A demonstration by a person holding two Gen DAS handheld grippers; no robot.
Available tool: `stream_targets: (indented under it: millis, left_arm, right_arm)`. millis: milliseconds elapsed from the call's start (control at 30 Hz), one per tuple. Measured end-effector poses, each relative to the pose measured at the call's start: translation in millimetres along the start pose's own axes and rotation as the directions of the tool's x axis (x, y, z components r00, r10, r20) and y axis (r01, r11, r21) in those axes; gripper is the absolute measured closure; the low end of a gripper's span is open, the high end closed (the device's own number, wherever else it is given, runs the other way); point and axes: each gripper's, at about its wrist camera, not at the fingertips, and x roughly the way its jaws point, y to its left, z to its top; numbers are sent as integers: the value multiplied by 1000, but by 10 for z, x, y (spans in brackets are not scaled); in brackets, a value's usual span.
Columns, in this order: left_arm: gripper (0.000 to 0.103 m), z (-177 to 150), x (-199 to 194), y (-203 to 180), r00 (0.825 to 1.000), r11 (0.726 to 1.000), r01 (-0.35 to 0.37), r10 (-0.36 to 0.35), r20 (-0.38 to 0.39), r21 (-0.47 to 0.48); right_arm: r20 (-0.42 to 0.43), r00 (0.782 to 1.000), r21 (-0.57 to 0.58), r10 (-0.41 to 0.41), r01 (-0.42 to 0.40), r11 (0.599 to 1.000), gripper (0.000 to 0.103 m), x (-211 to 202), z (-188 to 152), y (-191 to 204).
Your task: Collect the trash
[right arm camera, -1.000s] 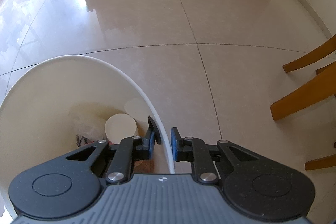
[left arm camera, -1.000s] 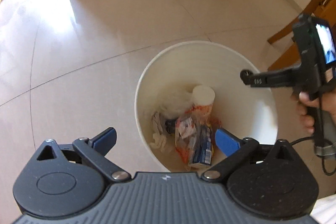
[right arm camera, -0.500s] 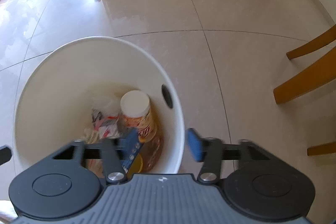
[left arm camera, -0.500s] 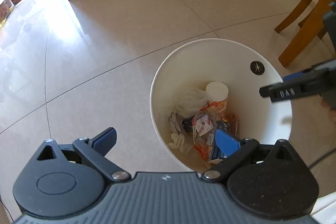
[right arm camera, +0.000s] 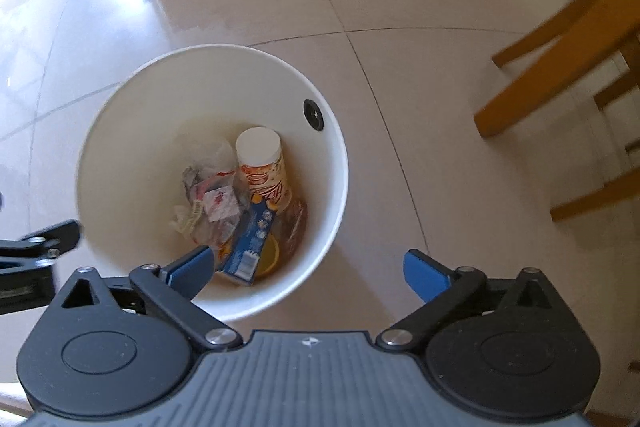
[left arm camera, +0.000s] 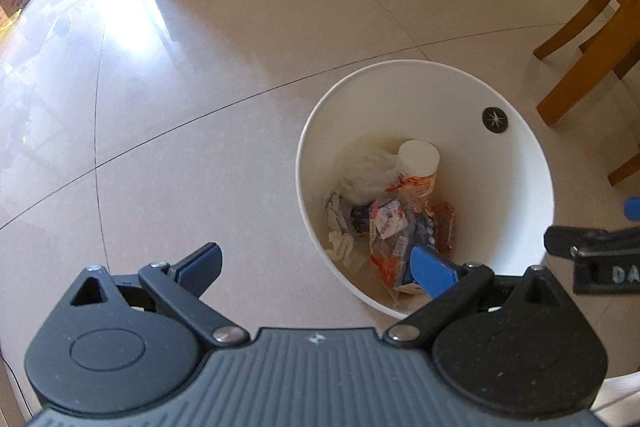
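Right wrist view, right tongs (right arm camera: 306,269) opening wide, empty, white bin (right arm camera: 120,131) of trash (right arm camera: 240,203) below-left, left tongs (left arm camera: 318,265) wide, empty.

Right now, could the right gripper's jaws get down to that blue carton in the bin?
Probably yes. The right gripper, jaws opening and empty, hangs above the white bin. The blue carton lies on top, uncovered; only the bin's wall crowds it.

The floor (left arm camera: 240,75) was glossy beige tile that mirrored window light. The bin (right arm camera: 120,131) looked like smooth, matt white plastic. Inside lay a paper cup (right arm camera: 262,163), crinkly plastic wrappers (left arm camera: 394,227) and a shiny blue carton (right arm camera: 250,239). The chair legs (right arm camera: 560,55) were smooth varnished wood. Both grippers showed matt, speckled black plastic.
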Motion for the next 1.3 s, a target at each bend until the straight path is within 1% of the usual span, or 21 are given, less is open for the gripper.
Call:
stream_targets:
  millis: [167,267,333,467,567,767,1067,1300]
  left_arm:
    - [3,-18,-121,-65,1000,999,-28,28,-10,15]
    - [3,-29,-183,-98,998,998,-54,54,-11,27]
    - [3,-31,-222,-107,999,998,-50,51,-11,34]
    - [3,-29,-290,-101,999,999,-32,32,-17,18]
    - [3,-24,-330,-105,1000,1000,-16,16,-19,8]
    - [3,-22,-384,-138,1000,1000,-16,16,-14,5]
    - [3,-17,-368,-144,999,1000,-15,15,-29,-3]
    - [3,-20,-380,-116,999,1000,-9,8,-31,-8]
  right_arm:
    - [28,1000,71,8,-10,997,0,-275,-154,-1]
    - [50,999,48,-6,3,999,0,-418,-168,40]
    - [76,997,41,-18,15,999,0,-522,-186,59]
    - [87,996,45,2,-6,999,0,-625,-184,59]
    - [88,996,38,2,-5,999,0,-654,-203,62]
    - [92,996,35,6,-9,999,0,-715,-235,54]
    - [78,997,50,7,-11,999,0,-679,-237,-4]
    - [77,997,42,6,-10,999,0,-672,-230,30]
